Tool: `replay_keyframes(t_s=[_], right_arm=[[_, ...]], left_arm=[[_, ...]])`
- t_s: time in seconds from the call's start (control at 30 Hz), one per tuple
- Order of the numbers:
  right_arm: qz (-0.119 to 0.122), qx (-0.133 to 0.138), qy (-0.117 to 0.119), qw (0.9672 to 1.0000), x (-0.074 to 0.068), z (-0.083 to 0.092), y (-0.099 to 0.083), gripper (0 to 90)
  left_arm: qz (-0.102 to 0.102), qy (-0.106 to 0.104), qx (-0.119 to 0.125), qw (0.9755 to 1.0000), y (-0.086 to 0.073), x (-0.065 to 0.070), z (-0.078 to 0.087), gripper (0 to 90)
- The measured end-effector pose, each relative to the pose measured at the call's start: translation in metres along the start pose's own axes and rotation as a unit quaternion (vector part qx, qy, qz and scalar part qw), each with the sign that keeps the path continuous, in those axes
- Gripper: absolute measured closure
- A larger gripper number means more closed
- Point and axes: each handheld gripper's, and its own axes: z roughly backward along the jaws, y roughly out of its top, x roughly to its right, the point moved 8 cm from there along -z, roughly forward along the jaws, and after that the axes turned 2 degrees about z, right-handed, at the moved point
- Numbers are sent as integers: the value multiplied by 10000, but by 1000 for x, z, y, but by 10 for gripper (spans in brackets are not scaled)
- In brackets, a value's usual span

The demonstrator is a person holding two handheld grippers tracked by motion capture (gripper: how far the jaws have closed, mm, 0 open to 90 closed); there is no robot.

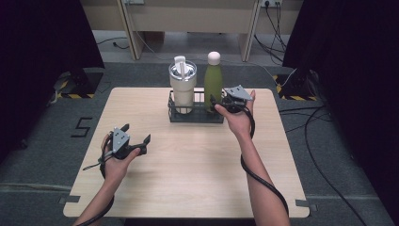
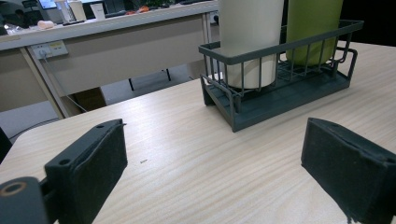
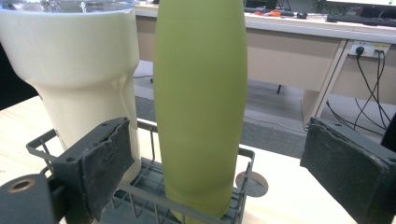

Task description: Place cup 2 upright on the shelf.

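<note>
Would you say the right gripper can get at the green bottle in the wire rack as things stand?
Probably yes. The right gripper is open right beside the green bottle, which stands between its spread jaws in the right gripper view. The cream tumbler sits off to one side, and the wire rack is low.

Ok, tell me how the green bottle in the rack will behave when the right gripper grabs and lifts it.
The green bottle looks rigid, so it should not give under the pads. Its smooth, rounded, tapering wall may slip between the open right gripper. Tall and narrow, it could tip or catch on the wire rack unless lifted straight up.
</note>
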Motion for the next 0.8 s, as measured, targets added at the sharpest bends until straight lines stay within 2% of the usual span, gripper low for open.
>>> replay_keyframes(t_s=[0.8], right_arm=[[-76, -53, -113, 9999, 18, 30, -21, 97]], left_arm=[[-3, 13, -12, 10000, -1, 0, 1, 62]])
